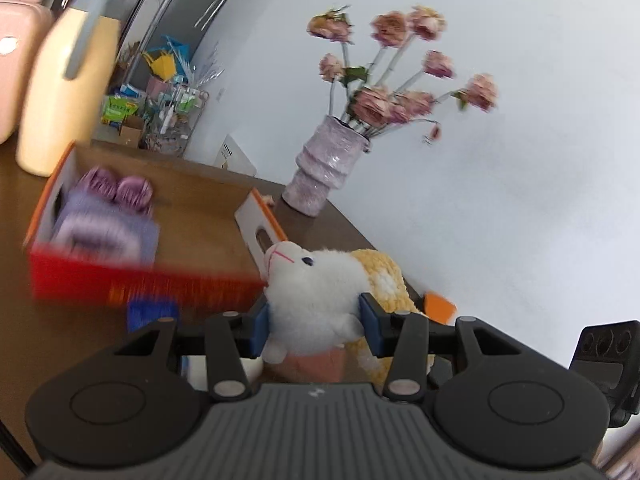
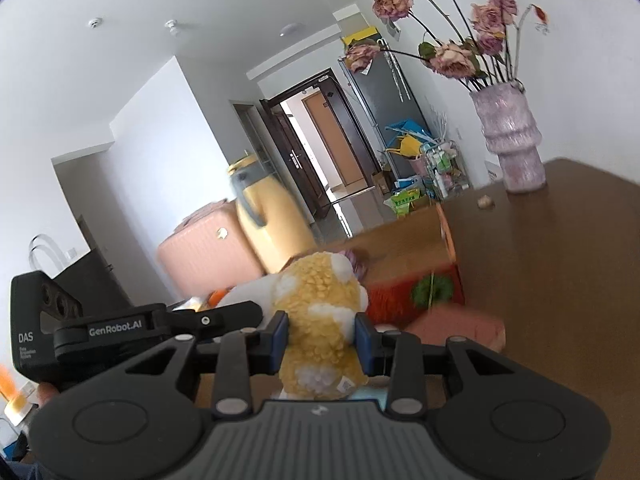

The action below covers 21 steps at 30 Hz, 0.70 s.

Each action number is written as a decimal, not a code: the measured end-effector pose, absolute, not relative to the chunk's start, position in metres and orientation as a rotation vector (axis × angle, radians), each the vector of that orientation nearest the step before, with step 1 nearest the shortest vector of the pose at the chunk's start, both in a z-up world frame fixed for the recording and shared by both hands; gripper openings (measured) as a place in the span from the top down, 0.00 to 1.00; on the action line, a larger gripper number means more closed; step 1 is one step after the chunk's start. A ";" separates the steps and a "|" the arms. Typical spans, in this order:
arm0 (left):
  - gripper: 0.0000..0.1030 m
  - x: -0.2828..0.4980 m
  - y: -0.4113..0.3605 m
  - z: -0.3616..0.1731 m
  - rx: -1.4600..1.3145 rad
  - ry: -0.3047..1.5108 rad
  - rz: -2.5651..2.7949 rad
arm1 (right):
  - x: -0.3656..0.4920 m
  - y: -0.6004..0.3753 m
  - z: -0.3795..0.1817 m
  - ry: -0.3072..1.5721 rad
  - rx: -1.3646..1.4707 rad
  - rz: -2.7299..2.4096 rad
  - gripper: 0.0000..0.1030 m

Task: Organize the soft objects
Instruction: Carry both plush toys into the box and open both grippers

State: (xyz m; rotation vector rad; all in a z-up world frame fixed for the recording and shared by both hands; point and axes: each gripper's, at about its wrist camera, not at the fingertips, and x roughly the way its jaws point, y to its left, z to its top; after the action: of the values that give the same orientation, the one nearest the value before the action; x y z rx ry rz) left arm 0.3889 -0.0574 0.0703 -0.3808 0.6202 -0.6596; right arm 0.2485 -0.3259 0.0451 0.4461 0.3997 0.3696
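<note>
The left tongs (image 1: 314,326) and right tongs (image 2: 322,344) are both clamped on one white-and-yellow plush toy (image 1: 316,300), held between them above the tabletop (image 1: 200,208). Uneven pulling could strip it from one grip. The red box (image 1: 120,280) ahead of the left tongs appears blurred, so clearance over its wall is uncertain.

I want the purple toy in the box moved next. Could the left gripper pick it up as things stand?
Probably not yet: the left gripper is already shut on the white plush toy. The purple toy lies uncovered in the open box.
</note>
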 end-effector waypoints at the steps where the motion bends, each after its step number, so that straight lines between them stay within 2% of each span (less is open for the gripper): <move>1: 0.56 0.416 -0.062 0.075 -0.375 0.630 -0.650 | 0.267 -0.329 0.050 0.400 0.443 0.369 0.67; 6: 0.56 0.531 -0.077 0.073 -0.366 0.675 -0.571 | 0.399 -0.344 0.067 0.469 0.464 0.362 0.67; 11: 0.56 0.621 -0.084 0.039 -0.392 0.787 -0.505 | 0.514 -0.349 0.051 0.559 0.489 0.354 0.67; 15: 0.55 0.668 -0.097 0.005 -0.362 0.875 -0.468 | 0.580 -0.348 0.023 0.657 0.468 0.314 0.67; 21: 0.49 0.690 -0.125 -0.020 -0.215 0.920 -0.389 | 0.621 -0.336 -0.008 0.720 0.352 0.198 0.65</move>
State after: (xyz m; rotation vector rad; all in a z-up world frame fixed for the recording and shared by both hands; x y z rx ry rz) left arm 0.6904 -0.1248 -0.0201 -0.2149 0.9199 -0.3893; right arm 0.6208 -0.3364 -0.0083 0.3516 0.7204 0.1984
